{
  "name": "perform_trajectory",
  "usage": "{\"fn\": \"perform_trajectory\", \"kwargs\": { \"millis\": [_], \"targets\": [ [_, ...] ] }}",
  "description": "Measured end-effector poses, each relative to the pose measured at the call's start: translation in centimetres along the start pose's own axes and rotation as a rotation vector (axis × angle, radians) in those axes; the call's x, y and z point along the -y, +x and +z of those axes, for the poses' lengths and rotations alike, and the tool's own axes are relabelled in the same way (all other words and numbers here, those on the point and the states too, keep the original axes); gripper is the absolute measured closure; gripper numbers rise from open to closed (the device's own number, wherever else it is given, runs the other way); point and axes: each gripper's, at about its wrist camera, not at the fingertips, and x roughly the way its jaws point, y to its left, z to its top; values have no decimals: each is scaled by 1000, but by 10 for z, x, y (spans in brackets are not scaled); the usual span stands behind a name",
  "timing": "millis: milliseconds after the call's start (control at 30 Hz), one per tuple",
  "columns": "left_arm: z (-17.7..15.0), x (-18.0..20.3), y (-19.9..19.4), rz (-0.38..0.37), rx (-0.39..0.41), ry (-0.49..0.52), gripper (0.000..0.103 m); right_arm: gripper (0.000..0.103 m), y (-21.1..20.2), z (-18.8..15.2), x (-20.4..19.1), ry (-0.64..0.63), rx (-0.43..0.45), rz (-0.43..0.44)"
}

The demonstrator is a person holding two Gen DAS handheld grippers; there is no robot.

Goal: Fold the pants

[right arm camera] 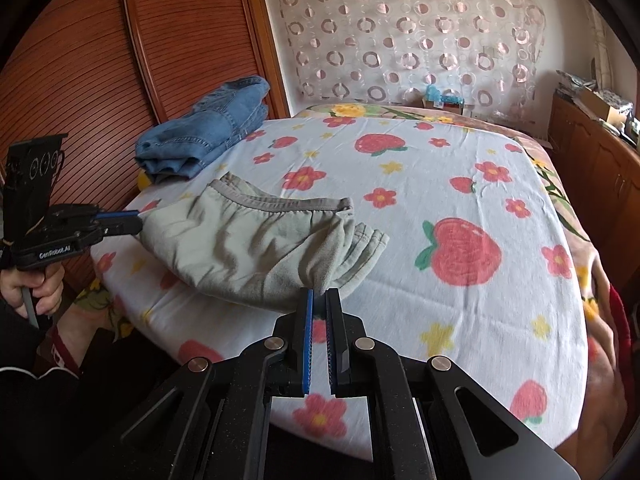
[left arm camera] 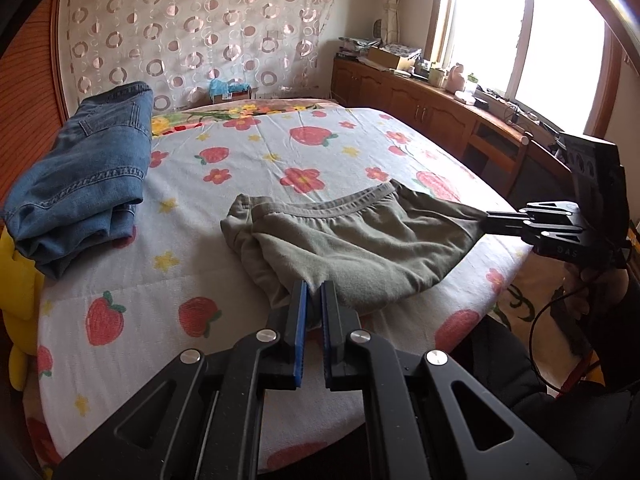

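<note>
Grey-green pants (left arm camera: pixel 352 248) lie bunched near the front edge of the bed, waistband facing the far side; they also show in the right wrist view (right arm camera: pixel 248 248). My left gripper (left arm camera: pixel 315 286) is shut on one near corner of the pants and shows at the left of the right wrist view (right arm camera: pixel 138 220). My right gripper (right arm camera: pixel 319 294) is shut on the opposite corner and shows at the right of the left wrist view (left arm camera: pixel 490 218). The cloth is stretched between them.
The bed (left arm camera: pixel 256 148) has a white sheet with strawberries and flowers. Folded blue jeans (left arm camera: pixel 88 176) lie at its left side, also in the right wrist view (right arm camera: pixel 204 132). A wooden wardrobe (right arm camera: pixel 100 60) stands left, a wooden cabinet (left arm camera: pixel 432 108) under the window right.
</note>
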Motion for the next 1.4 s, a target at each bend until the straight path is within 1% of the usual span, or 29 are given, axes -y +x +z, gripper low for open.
{"fn": "perform_trajectory", "kwargs": {
  "millis": [100,267,400,467,533,567,600,667,700,733,800,900,1033,1067,1100,1133,1167,1233,1333,1400],
  "targets": [
    [0,2,1,4,-2,8,95,98,0,0,-1,-5,1,-1],
    [-3,1,6,-18,-18,-12,95,98,10,-3,4,17,-24,5],
    [-2,6,6,-16,-25,-8,94,98,14,-4,3,18,-42,8],
    [-2,7,6,-9,-18,-5,86,98,13,-4,2,18,-45,6],
    [0,6,8,-5,-11,-9,70,98,11,-3,1,13,-42,3],
    [1,5,9,-2,-9,-14,65,98,11,-3,0,10,-40,1],
    [1,4,10,3,-9,-18,53,98,10,-2,-1,6,-39,-3],
    [3,1,13,0,-6,-23,50,98,7,-3,-2,-2,-34,-8],
    [3,0,14,1,-8,-24,42,98,6,-3,-3,-6,-31,-10],
    [4,-1,17,3,-11,-26,32,98,5,-3,-3,-8,-30,-11],
    [7,-5,22,-1,-8,-36,24,98,3,-3,-4,-10,-26,-17],
    [13,-12,33,-5,-22,-56,24,98,0,-3,-3,-6,-19,-21],
    [21,-20,40,2,-5,-81,24,98,-3,1,-1,-3,-11,-33],
    [25,-22,43,4,-1,-85,24,96,-2,2,0,-1,-8,-38],
    [26,-23,44,7,1,-86,24,87,-1,3,1,3,-5,-46],
    [27,-25,46,12,5,-88,24,80,0,5,2,5,-1,-52],
    [29,-27,49,17,5,-92,24,77,2,6,3,6,3,-59],
    [30,-29,53,26,-1,-95,24,68,8,11,5,9,7,-77],
    [32,-31,61,39,-11,-90,24,68,23,17,9,18,-9,-72],
    [31,-33,67,52,-21,-94,24,68,35,22,10,18,-17,-83]
  ]
}}
